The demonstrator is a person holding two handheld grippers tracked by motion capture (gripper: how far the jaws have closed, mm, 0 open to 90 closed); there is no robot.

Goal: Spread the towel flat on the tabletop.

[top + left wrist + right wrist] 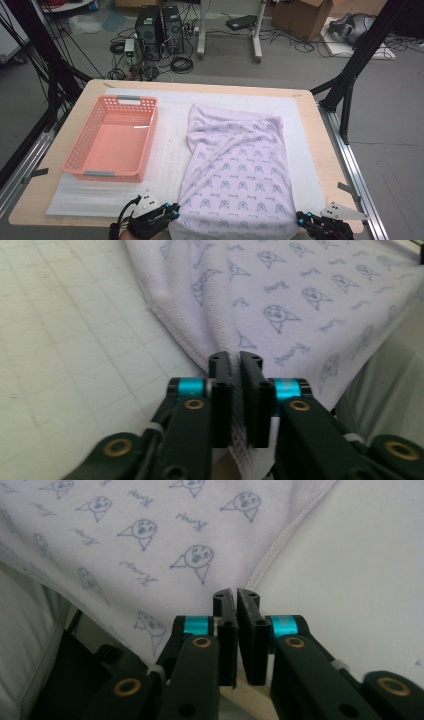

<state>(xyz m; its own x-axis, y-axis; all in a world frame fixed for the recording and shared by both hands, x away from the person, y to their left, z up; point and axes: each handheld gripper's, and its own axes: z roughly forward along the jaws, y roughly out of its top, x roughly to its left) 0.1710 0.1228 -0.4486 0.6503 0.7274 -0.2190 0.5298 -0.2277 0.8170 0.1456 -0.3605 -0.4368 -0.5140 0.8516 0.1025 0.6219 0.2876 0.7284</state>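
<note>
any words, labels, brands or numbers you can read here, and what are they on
Pale lilac printed cloth: small blue script word repeated beside the cartoon faces, too blurred to read.
Pink plastic basket: no text.
White gridded mat: no text.
Brown cardboard box on the floor: nothing legible.

Cloth print: you see a small scribbled word repeated under each cartoon face on the pale lilac cloth (150,535); in the right gripper view it is script-like, too loose to read for sure.
Same print, left gripper view: the words on the cloth (300,290) sit at about 1 o'clock from the jaws, blurred, unreadable.
High view: the cloth (235,170) shows its pattern as tiny marks; no letters can be made out.
Pink basket (112,140): no readable label.
</note>
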